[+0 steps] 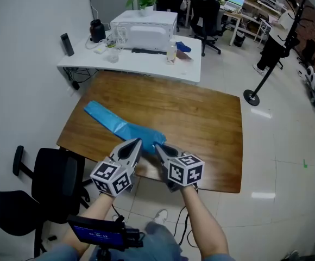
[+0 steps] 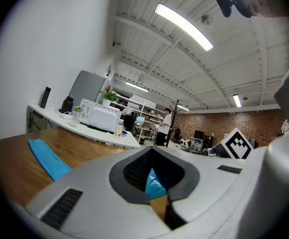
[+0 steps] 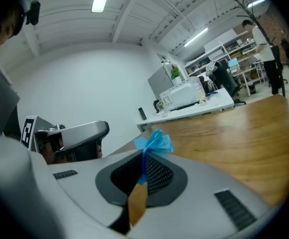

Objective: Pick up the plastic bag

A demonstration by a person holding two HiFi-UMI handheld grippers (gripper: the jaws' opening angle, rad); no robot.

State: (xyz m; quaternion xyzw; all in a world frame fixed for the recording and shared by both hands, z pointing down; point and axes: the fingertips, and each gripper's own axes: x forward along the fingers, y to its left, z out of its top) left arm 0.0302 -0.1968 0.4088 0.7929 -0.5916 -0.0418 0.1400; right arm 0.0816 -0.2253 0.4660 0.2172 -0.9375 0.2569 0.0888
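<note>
A long blue plastic bag [image 1: 114, 121] lies slantwise on the brown wooden table [image 1: 201, 124], from far left to the near edge. Both grippers meet at its near end. My right gripper [image 1: 158, 147] is shut on the bag. In the right gripper view a crumpled blue tuft [image 3: 156, 142] sticks out past the tips of the right gripper [image 3: 145, 156]. My left gripper [image 1: 137, 143] sits just to the left, jaws together. In the left gripper view blue film fills the narrow slit of the left gripper [image 2: 153, 156]. The rest of the bag [image 2: 47, 158] stretches away flat.
A white desk [image 1: 146, 64] with a white microwave [image 1: 145, 29], a bottle and small items stands behind the table. A black chair [image 1: 54, 178] is at the near left. A coat stand base [image 1: 251, 97] rests on the tiled floor to the right.
</note>
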